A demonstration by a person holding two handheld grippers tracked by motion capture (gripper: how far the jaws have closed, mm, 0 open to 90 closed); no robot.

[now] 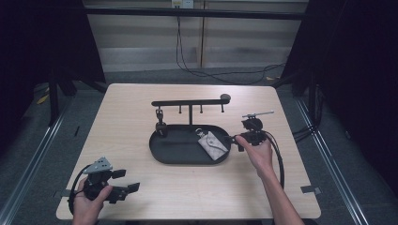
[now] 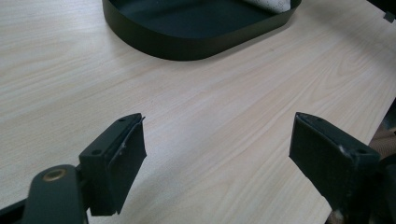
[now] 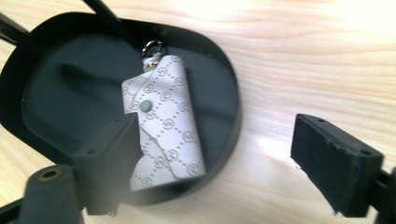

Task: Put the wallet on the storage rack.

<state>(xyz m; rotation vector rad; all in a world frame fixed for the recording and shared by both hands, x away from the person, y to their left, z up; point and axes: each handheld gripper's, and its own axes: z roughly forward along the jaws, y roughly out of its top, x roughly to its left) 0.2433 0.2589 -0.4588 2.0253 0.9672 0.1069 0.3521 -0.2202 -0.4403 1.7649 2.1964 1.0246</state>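
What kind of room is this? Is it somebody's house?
Probably not a house; it looks like a recording room or lab. A bare wooden table stands between black curtains, cables trail across the floor, and a person holds a tool in each hand beside a black tray.

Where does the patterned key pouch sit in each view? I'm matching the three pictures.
High view: the key pouch lies in the right half of the black oval tray, just left of the right tool.
Left gripper view: a pale corner of it at the top edge, inside the tray.
Right gripper view: centre, partly behind one jaw.
Shared landmark: the tray's dark rim.
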